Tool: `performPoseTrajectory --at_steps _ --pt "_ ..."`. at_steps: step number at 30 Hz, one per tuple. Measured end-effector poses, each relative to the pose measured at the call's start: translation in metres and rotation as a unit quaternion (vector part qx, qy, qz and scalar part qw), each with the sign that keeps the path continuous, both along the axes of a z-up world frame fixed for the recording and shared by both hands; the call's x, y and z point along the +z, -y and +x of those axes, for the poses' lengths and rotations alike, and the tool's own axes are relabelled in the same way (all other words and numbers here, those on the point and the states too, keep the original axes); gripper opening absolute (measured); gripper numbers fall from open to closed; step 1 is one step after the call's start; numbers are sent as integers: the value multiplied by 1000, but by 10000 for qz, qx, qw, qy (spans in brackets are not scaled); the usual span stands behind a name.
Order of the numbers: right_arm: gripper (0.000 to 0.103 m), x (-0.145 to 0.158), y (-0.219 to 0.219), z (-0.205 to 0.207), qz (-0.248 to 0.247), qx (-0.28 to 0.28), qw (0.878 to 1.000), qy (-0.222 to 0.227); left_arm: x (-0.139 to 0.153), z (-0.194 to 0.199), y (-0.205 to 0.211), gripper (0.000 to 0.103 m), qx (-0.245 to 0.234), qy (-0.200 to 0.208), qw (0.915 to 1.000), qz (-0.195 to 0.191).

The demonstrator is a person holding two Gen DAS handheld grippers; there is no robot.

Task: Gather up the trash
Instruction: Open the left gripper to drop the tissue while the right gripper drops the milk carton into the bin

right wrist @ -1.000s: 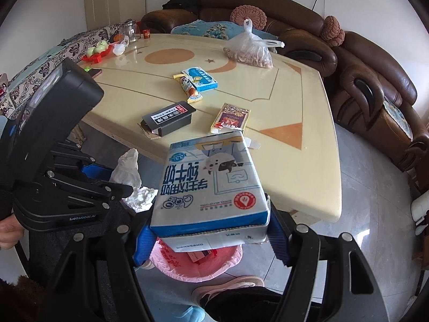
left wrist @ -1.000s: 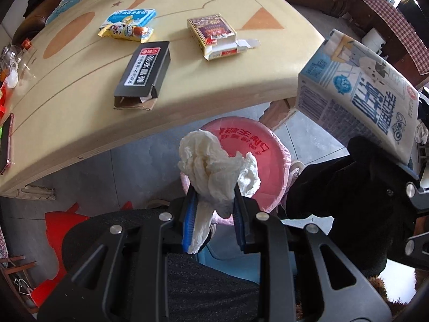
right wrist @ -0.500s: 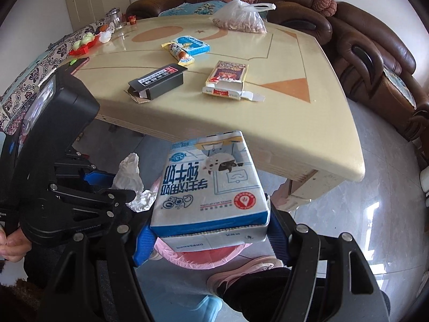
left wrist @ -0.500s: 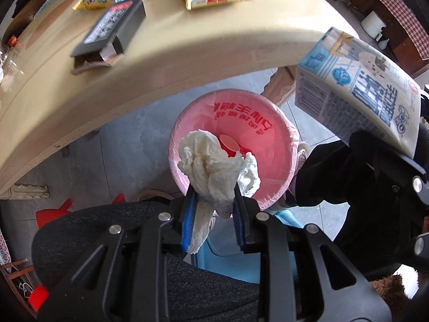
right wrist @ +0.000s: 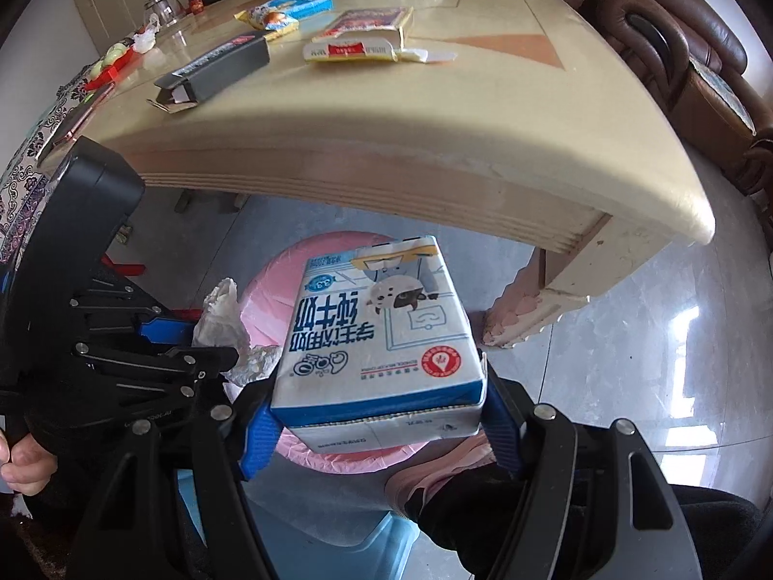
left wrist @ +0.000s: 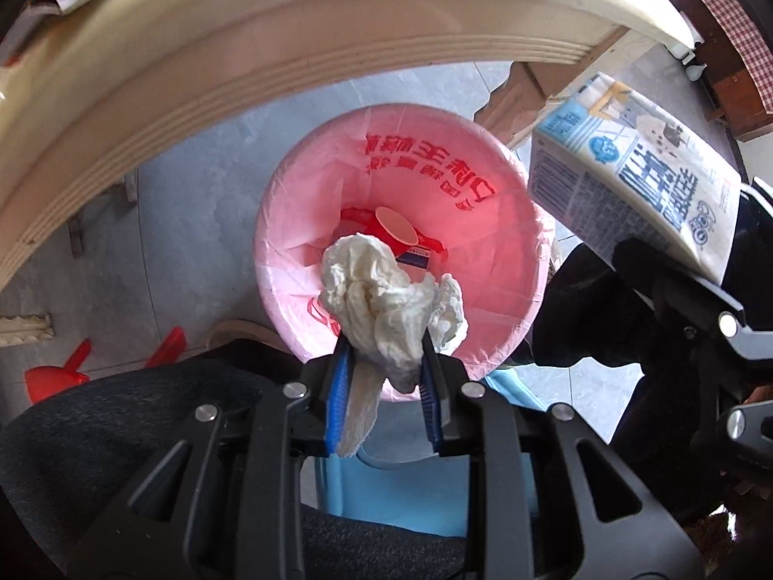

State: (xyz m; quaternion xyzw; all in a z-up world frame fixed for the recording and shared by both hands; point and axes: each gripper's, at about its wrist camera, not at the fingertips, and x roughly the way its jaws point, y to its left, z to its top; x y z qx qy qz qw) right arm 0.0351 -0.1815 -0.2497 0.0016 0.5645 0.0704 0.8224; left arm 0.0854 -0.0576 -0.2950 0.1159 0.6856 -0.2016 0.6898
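My left gripper [left wrist: 384, 362] points straight down and is shut on a crumpled white tissue [left wrist: 381, 299], which hangs over the near rim of a pink-lined trash bin [left wrist: 483, 193]. Red and white rubbish lies at the bin's bottom. My right gripper [right wrist: 377, 415] is shut on a blue-and-white milk carton [right wrist: 381, 333], held flat above the bin [right wrist: 270, 299]. In the left wrist view the carton [left wrist: 642, 169] hovers over the bin's right edge. From the right wrist camera the tissue [right wrist: 222, 319] shows to the carton's left.
The cream table edge [left wrist: 241, 63] arches just above the bin; a table leg [right wrist: 536, 304] stands to its right. On the tabletop lie a black box [right wrist: 217, 72], a yellow box [right wrist: 362, 38] and a snack packet [right wrist: 285, 9]. A person's knee [left wrist: 121, 435] and pink shoe [right wrist: 430, 473] are close.
Both grippers have sunk from table height to below the table edge, down toward the pink bin. The tissue and the carton stay gripped.
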Motion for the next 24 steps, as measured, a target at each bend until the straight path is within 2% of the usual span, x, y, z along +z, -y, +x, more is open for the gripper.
performPoseTrajectory --at_steps 9,24 --pt "68 -55 5 16 225 -146 9984 -496 -41 13 -2 25 284 -550 9980 -149" --pt "68 -103 4 39 272 -57 9943 -1030 -88 34 2 25 505 -1075 9929 39"
